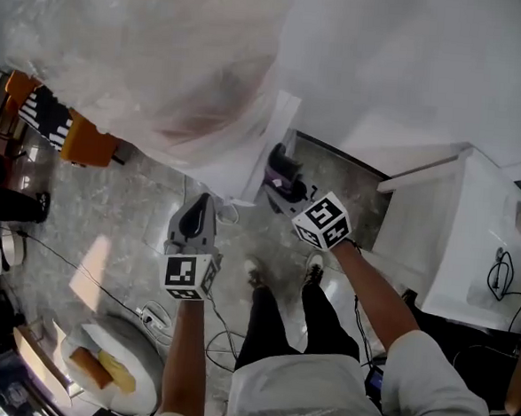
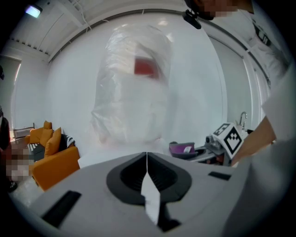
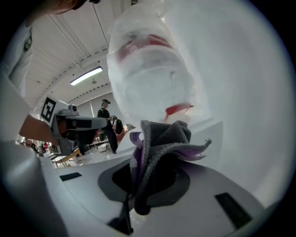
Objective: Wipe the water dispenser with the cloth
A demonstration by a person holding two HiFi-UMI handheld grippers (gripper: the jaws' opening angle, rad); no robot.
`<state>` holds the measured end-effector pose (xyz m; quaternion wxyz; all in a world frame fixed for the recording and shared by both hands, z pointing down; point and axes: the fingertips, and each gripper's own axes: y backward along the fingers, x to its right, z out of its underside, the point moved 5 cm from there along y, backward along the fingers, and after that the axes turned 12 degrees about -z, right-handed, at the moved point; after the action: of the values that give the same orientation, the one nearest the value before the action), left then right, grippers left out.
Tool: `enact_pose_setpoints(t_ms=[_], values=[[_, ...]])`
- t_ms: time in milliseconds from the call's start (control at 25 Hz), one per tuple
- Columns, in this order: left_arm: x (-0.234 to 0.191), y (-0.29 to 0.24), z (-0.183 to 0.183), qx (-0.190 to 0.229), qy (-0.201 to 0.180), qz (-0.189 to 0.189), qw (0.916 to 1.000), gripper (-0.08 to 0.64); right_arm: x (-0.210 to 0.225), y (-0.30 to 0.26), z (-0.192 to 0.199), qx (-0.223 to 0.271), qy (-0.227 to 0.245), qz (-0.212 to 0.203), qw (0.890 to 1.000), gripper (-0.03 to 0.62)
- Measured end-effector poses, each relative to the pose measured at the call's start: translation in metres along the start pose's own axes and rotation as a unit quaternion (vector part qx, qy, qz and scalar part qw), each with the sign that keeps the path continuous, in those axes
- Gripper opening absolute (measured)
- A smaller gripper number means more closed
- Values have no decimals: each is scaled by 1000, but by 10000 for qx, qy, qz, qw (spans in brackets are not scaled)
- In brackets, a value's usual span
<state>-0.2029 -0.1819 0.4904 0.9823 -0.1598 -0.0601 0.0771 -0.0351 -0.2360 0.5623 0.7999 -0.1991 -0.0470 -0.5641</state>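
Note:
The water dispenser (image 1: 248, 169) is white and carries a big bottle (image 1: 156, 53) wrapped in clear plastic. My right gripper (image 1: 280, 164) is shut on a grey and purple cloth (image 1: 287, 176), held close to the dispenser's top edge. In the right gripper view the bunched cloth (image 3: 159, 150) sticks up out of the jaws, just below the bottle (image 3: 148, 69). My left gripper (image 1: 201, 209) hovers to the left, shut with nothing in it. The left gripper view has its jaws (image 2: 147, 162) pressed together, facing the bottle (image 2: 134, 88), with the right gripper (image 2: 206, 149) off to the right.
An orange sofa (image 1: 89, 139) stands left of the dispenser. A white cabinet with a sink (image 1: 468, 235) is on the right. On the floor lie cables (image 1: 225, 334), a power strip (image 1: 155, 315) and a round white table (image 1: 121, 362). A person (image 3: 107, 125) stands far behind.

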Motion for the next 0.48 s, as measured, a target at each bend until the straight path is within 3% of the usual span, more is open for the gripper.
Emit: enact_pose_setpoints(t_ms=[280,360,480], values=[[-21,10,-16,15,-24,143,9999,17,-58,-5,-5,-414,266,-687,9964,54],[-27,13,-23,51,-8,164,9999,17,-62,4,-21,-344,372,-604,9969,54],[-38,18,-39,136,-36,160,9998,17,-53,34,-61,-82,501,-47,9987,54]])
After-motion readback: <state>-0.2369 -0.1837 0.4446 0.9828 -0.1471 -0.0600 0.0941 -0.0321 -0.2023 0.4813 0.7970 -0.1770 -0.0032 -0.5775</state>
